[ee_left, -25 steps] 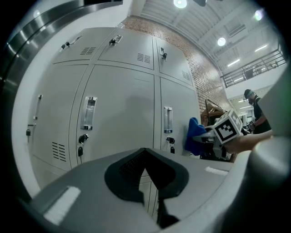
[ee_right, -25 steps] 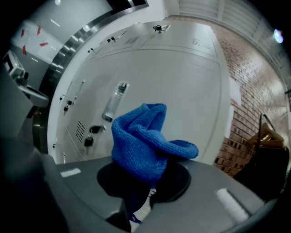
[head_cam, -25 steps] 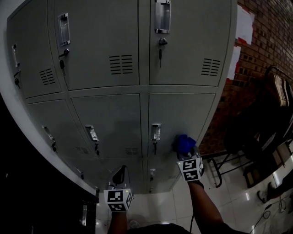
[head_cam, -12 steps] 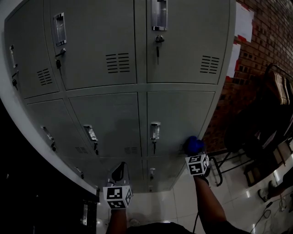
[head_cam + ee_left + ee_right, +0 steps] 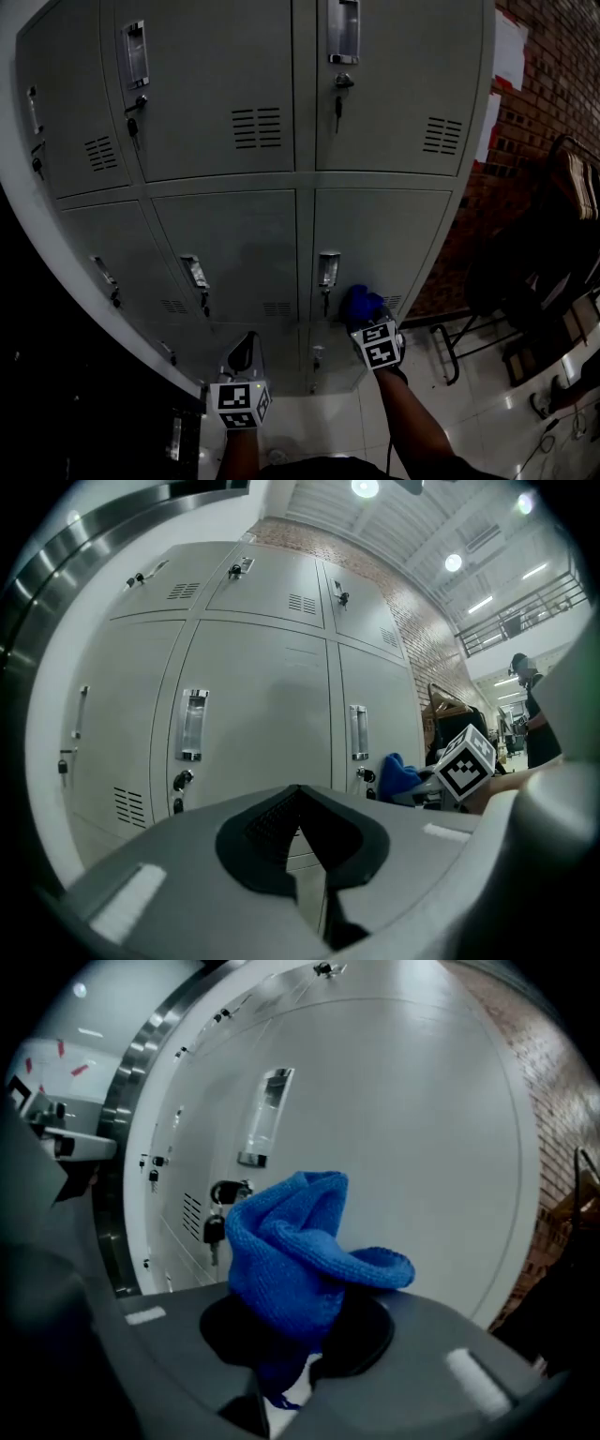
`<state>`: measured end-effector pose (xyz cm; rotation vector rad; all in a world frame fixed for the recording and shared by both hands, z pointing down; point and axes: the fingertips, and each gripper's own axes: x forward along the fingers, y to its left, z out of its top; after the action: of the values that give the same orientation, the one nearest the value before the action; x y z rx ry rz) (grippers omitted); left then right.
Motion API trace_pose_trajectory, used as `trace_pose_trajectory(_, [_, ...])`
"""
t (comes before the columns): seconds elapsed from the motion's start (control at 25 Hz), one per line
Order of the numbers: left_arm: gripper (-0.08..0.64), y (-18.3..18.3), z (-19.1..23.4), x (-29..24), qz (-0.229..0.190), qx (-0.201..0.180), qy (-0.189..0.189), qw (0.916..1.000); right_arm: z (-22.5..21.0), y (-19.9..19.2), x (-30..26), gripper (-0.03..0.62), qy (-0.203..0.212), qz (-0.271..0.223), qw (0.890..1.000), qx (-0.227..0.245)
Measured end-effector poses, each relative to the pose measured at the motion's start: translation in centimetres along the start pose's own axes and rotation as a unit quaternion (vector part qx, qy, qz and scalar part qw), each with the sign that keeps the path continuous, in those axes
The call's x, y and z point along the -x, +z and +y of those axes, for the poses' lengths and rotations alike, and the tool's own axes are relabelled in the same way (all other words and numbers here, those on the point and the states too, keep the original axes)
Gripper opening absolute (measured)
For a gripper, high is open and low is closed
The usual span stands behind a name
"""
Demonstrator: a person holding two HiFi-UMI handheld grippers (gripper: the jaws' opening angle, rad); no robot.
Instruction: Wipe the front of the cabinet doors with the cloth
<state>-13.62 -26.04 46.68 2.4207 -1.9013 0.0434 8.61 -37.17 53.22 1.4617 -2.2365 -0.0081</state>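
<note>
Now blue cloth in right claw

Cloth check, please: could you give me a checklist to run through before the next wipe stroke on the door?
1. Cloth held: ok, right gripper fingers shut on it.
2. Cloth pressed on door: cannot tell.
3. Path free of snags: not ok, key hangs just beside cloth.
4. Left gripper out of the way: ok, shut, empty, off to the side.
</note>
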Motion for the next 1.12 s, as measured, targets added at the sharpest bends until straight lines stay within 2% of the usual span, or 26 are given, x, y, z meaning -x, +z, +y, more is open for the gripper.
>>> trace_pose_trajectory(0.28, [0.010, -0.3, 0.4, 0.7, 0.002, 0.000, -0.001, 1.0000, 6.6, 2.9, -2.1, 0.080, 0.052, -0.022, 0.998, 0.028])
trace_pose_trajectory(0.56, [0.010, -0.3, -0.7, 0.9, 0.004, -0.005, -0.019, 0.9998, 7.4, 3.2, -1.5, 0.081, 0.057, -0.032, 0.998, 0.015])
trace_pose_trajectory(0.68, [0.010, 0.3, -1.3, 0.7, -0.003, -0.006, -0.028, 0.9996, 7.0, 3.6, 2.4, 0.083, 0.052, -0.066, 0.996, -0.014])
trace_pose_trajectory(0.8, [0.010, 1.2, -2.3, 0.8, -0.009, -0.007, -0.040, 0.9991, 5.9, 4.5, 7.5, 0.083, 0.040, -0.104, 0.994, -0.021])
trace_pose_trajectory(0.92, [0.011, 3.6, -3.1, 1.6, -0.033, -0.008, -0.050, 0.9982, 4.7, 5.4, 12.1, 0.084, 0.015, -0.136, 0.990, -0.015])
trace_pose_trajectory(1.12, [0.011, 7.8, -4.3, 2.9, -0.068, -0.008, -0.055, 0.9961, 3.2, 7.5, 17.3, 0.086, -0.018, -0.189, 0.981, -0.042])
